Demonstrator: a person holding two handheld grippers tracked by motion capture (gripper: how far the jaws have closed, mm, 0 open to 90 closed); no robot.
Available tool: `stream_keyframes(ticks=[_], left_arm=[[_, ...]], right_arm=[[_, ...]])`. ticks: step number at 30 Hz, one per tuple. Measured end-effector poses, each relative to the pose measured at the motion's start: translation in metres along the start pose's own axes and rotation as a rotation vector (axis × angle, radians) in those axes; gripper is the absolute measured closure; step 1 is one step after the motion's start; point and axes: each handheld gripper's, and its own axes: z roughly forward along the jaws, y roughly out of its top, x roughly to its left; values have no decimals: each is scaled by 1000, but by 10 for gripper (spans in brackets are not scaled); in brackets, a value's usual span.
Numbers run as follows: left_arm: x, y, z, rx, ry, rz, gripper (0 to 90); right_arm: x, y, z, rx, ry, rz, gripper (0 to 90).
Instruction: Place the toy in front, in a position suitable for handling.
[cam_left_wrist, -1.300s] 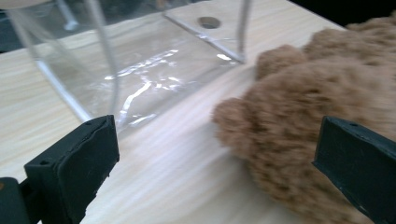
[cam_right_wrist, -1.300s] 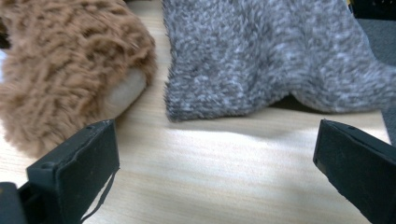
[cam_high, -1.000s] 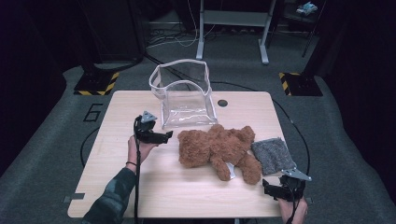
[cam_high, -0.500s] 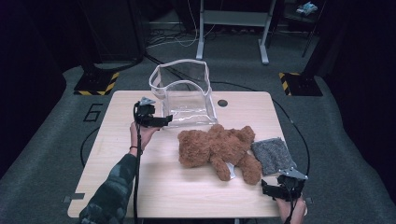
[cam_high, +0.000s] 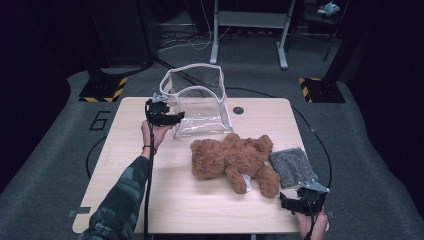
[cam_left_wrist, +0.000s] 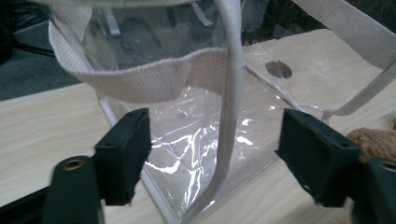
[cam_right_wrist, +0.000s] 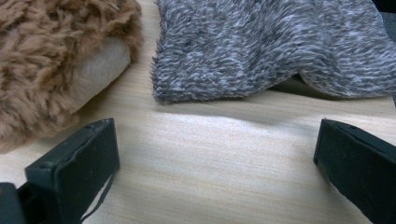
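One clear plastic bag (cam_high: 197, 102) stands open on the table (cam_high: 125, 165), its rim trimmed in white webbing, and I can see nothing inside it; the wood shows straight through its walls. I take that bag as my landmark. My left gripper (cam_high: 167, 118) sits right at the bag's near left corner, jaws spread wide, with the corner seam and webbing strap (cam_left_wrist: 154, 77) lying between them but not pinched. A second ago this gripper was farther back from the bag, out over bare table; it has come forward to that corner.

I count one teddy bear (cam_high: 232, 159), brown and lying on its side just in front of the bag, and one grey fuzzy cloth (cam_high: 292, 166) beyond the bear on the side away from the bag, touching the bear's leg. My right gripper (cam_high: 300, 202) is well apart from the bag, at the table's near edge just short of the cloth, jaws also wide and holding nothing. It has barely moved.
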Motion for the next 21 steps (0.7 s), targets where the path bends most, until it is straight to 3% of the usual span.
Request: stream_keyframes(ticks=[1,3,4,6,8,9,10,11,14,17,18,19,21], left_arm=[[-3,2,4,14,10,23,374],[-4,2,6,24,10,33,394],[-6,2,10,38,31,47,508],[-7,1,13,58,30,59,550],[-8,0,17,90,47,81,658],[-7,-2,20,104,52,74,689],[-6,-4,22,91,42,38,729],[-6,-4,22,91,42,38,749],[-4,-3,22,80,50,34,787],[-7,-2,22,82,52,62,715],[-8,-2,23,73,52,44,666],[-9,-1,24,70,61,53,627],[-11,-1,26,64,71,64,630]], right_arm=[[0,0,0,0,0,0,0],[0,0,0,0,0,0,0],[0,0,0,0,0,0,0],[0,0,0,0,-1,1,0],[0,0,0,0,-3,1,0],[0,0,0,2,-3,4,0],[0,0,0,2,-4,7,0],[0,0,0,2,-4,7,0],[0,0,0,1,-4,5,0],[0,0,0,1,-5,7,0],[0,0,0,1,-5,7,0],[0,0,0,1,-5,7,0],[0,0,0,1,-4,6,0]])
